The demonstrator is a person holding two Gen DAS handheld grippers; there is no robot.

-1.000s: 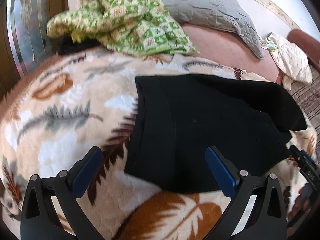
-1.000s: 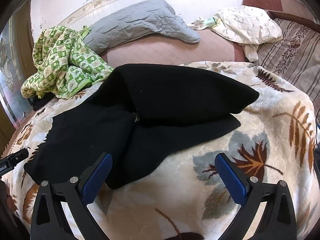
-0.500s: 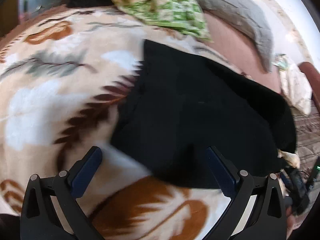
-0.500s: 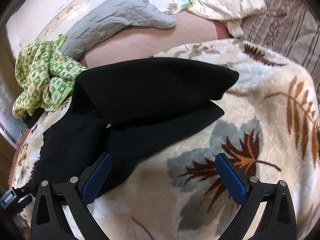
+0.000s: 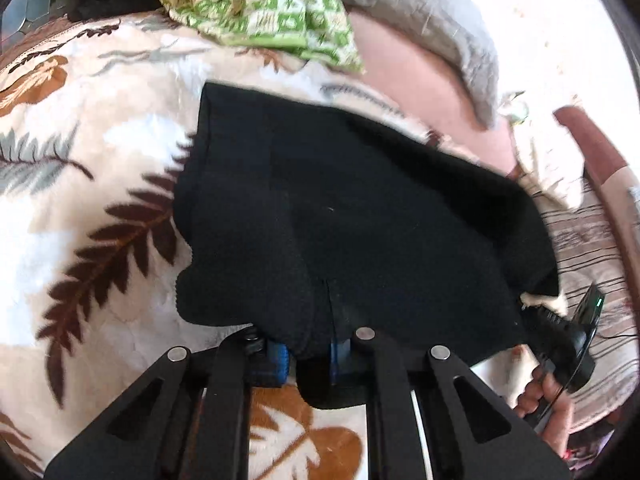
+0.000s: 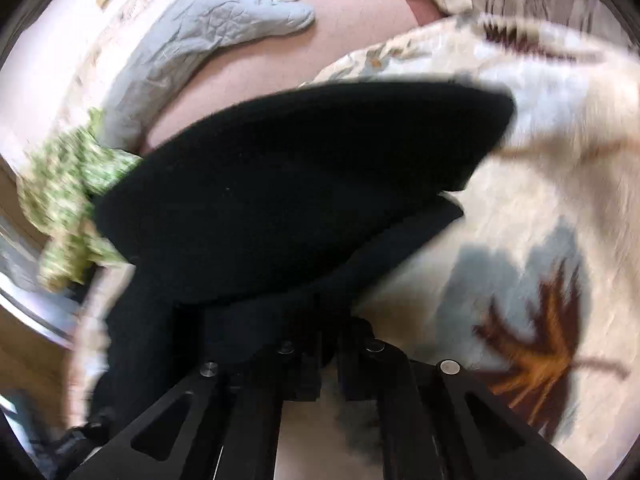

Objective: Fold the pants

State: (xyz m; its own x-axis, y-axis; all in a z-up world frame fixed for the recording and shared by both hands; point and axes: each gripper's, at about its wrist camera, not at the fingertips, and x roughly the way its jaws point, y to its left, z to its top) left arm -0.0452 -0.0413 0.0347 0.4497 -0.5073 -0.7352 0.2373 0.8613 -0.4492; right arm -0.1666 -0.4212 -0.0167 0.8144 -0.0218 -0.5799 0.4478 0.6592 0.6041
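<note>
Pants, black and partly folded, lie on the leaf-print blanket. My left gripper pinches their near edge at six o'clock, jaws pressed together on the cloth. My right gripper likewise grips dark cloth at six o'clock. A green checked cloth sits at twelve o'clock.

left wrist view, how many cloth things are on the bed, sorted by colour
black: 1, the pants
green and white: 1, the checked cloth
grey: 1, the quilted cloth
cream with leaf print: 1, the blanket
pale cream: 1, the crumpled cloth
total: 5
</note>
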